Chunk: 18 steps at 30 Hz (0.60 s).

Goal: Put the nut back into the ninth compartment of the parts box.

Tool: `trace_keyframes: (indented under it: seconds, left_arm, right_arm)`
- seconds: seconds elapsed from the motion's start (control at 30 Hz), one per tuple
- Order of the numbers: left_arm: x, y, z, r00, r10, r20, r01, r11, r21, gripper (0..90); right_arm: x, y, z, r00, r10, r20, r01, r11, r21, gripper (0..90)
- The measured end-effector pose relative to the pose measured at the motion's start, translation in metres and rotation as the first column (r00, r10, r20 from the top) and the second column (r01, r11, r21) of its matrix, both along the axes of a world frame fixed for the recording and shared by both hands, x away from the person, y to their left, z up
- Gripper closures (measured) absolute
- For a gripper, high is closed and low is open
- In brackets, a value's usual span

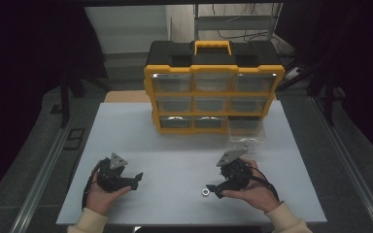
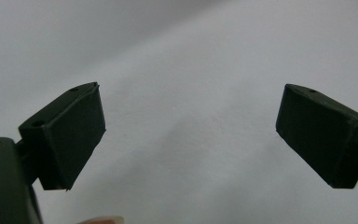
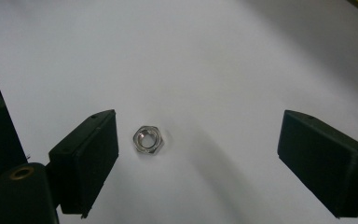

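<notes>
Lying flat, small shiny hex nut [image 3: 148, 139] between spread tongs [image 3: 196, 158].

A white surface [image 1: 126, 141] carries a yellow-and-black drawer organiser [image 1: 213, 87] at its far edge, a clear drawer [image 1: 244, 127] just before it, and a steel nut [image 1: 205, 191] near the near edge.

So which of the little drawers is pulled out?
The bottom-right drawer of the yellow organizer. It sticks out forward onto the white table, while the other eight sit flush in their slots.
</notes>
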<state>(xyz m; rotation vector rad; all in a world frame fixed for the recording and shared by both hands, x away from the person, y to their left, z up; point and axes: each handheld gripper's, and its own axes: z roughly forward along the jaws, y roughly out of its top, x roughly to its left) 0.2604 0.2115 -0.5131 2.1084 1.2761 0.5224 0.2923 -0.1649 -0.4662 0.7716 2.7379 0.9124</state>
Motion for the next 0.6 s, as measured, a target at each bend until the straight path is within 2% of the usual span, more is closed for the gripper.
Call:
trace_keyframes:
  seconds: [0.6]
  left_arm:
    - [0.000,-0.001,0.000,1.0000,-0.003,0.001,0.003,1.0000,0.004,8.5]
  right_arm:
    - [-0.007,0.016,-0.011,0.9973,0.062,-0.039,-0.065,0.9958,-0.064,13.3]
